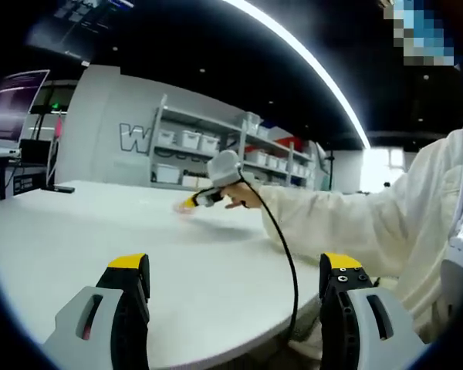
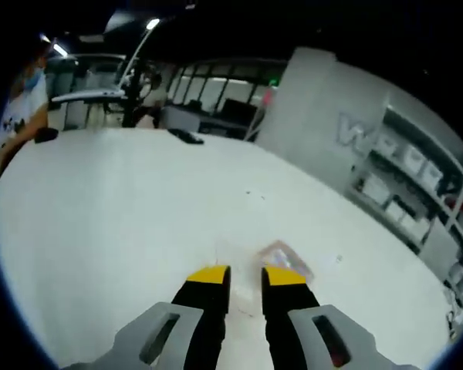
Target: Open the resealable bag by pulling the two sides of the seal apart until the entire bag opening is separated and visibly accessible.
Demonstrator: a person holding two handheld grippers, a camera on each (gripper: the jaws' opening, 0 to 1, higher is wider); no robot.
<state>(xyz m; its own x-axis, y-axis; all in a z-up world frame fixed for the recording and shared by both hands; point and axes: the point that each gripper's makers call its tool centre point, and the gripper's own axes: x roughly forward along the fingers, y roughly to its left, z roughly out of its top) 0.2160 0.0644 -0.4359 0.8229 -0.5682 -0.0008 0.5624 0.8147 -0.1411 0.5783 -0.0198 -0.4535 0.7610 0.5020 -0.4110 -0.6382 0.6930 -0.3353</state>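
Approach step: right gripper (image 2: 245, 276), jaws a narrow gap apart and empty, hovers over the table (image 2: 123, 208), resealable bag (image 2: 285, 258) at its 1 o'clock; left gripper (image 1: 235, 274), jaws spread wide, holds nothing; next, each must pinch one seal side.

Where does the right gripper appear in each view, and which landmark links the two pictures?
Left gripper view: the right gripper is near the centre, held low over the white table by a person's hand.
Right gripper view: its own jaws rise from the bottom centre.
Shared landmark: the shelving with white bins, at the far right in the right gripper view.
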